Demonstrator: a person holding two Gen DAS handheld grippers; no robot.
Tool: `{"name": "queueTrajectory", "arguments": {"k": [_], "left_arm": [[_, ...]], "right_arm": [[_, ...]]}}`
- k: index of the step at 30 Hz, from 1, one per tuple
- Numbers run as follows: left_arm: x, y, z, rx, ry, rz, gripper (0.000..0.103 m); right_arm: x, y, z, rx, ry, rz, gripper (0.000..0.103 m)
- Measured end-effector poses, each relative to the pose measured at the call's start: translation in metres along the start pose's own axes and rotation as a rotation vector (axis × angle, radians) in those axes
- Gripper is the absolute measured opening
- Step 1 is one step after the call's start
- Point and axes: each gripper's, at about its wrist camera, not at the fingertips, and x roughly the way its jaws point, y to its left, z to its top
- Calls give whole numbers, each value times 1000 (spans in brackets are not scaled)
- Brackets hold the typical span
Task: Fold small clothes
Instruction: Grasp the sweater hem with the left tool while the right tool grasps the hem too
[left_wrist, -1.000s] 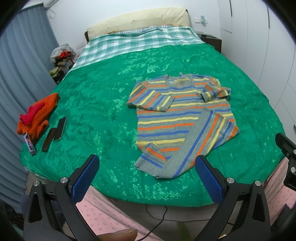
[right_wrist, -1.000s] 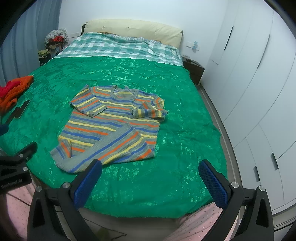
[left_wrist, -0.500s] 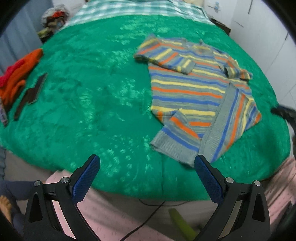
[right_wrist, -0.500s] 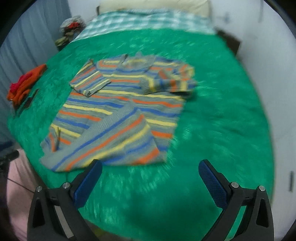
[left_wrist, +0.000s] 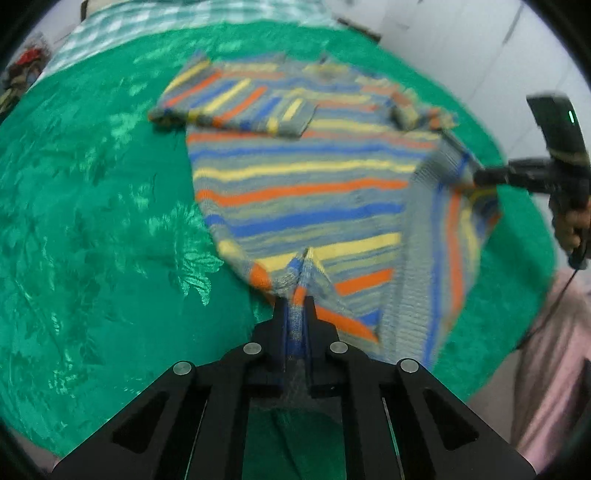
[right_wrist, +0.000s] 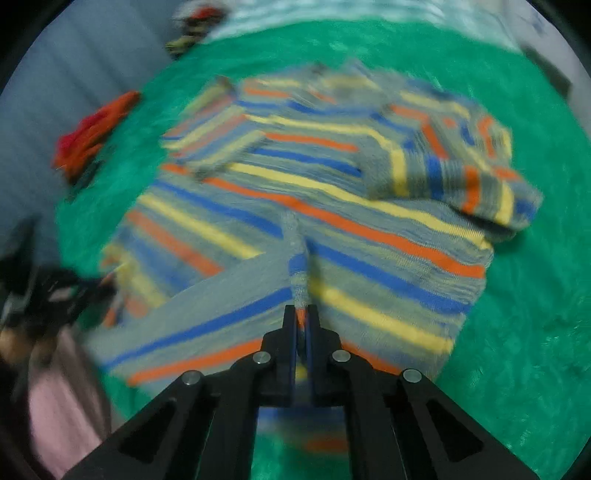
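A small striped sweater (left_wrist: 295, 177) in grey, blue, yellow and orange lies on the green bedspread (left_wrist: 92, 229), sleeves folded over its chest. My left gripper (left_wrist: 294, 306) is shut on the sweater's bottom hem at its left corner, the cloth pinched up into a ridge. My right gripper (right_wrist: 302, 314) is shut on the sweater (right_wrist: 332, 206) at the folded bottom right part. The right gripper also shows in the left wrist view (left_wrist: 476, 177), gripping the sweater's right edge. The left gripper shows blurred at the left of the right wrist view (right_wrist: 96, 286).
Orange and red clothes (right_wrist: 92, 129) lie at the bed's left edge. A checked sheet (left_wrist: 122, 22) covers the bed's head. White wardrobe doors (left_wrist: 480, 55) stand on the right. Pink fabric (left_wrist: 546, 350) is at the near edge.
Both grippers went from wide open above the bed's foot to shut on the sweater's lower part. Both cameras moved in close over the sweater.
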Motion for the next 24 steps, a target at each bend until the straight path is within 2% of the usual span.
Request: {"name": "queueTrajectory", "arguments": {"k": [2, 4, 6, 10, 12, 13, 14, 16, 17, 18, 19, 20, 21, 22, 23, 24], "left_arm": [[-27, 4, -10, 38, -36, -54, 4], [-51, 9, -24, 75, -35, -85, 3], [-66, 15, -43, 114, 1, -70, 3], [-65, 16, -76, 196, 129, 3, 5], [-63, 24, -78, 135, 135, 21, 20], [-65, 32, -77, 77, 115, 13, 43], [-67, 38, -76, 19, 82, 7, 60], [-61, 44, -71, -67, 46, -12, 63], [-55, 43, -69, -88, 56, -26, 63], [-43, 38, -66, -96, 71, -31, 63], [-32, 31, -63, -86, 91, -25, 63], [-25, 21, -68, -72, 110, -16, 60], [-13, 13, -68, -62, 137, -5, 52], [-3, 7, -68, -59, 153, 4, 15], [6, 2, -68, -63, 177, 12, 4], [7, 1, -69, -76, 180, 27, 4]], "right_arm": [[-33, 16, -20, -100, -24, 30, 4], [-63, 35, -42, -200, -27, 41, 4], [-90, 51, -79, -312, 0, 24, 4], [-91, 46, -144, -373, 123, -65, 4], [-84, 28, -165, -323, 186, -101, 5], [-82, 17, -172, -275, 203, -121, 8], [-83, 9, -175, -228, 206, -143, 12], [-89, -6, -178, -121, 173, -137, 35], [-92, -15, -177, -37, 138, -97, 41], [-92, -22, -175, 37, 107, -52, 54], [-90, -29, -175, 116, 76, 2, 58], [-85, -33, -174, 191, 43, 64, 58], [-79, -32, -175, 240, 32, 108, 58], [-64, -35, -175, 311, 44, 153, 58], [-51, -35, -177, 354, 65, 172, 57], [-38, -33, -178, 378, 90, 172, 34]]}}
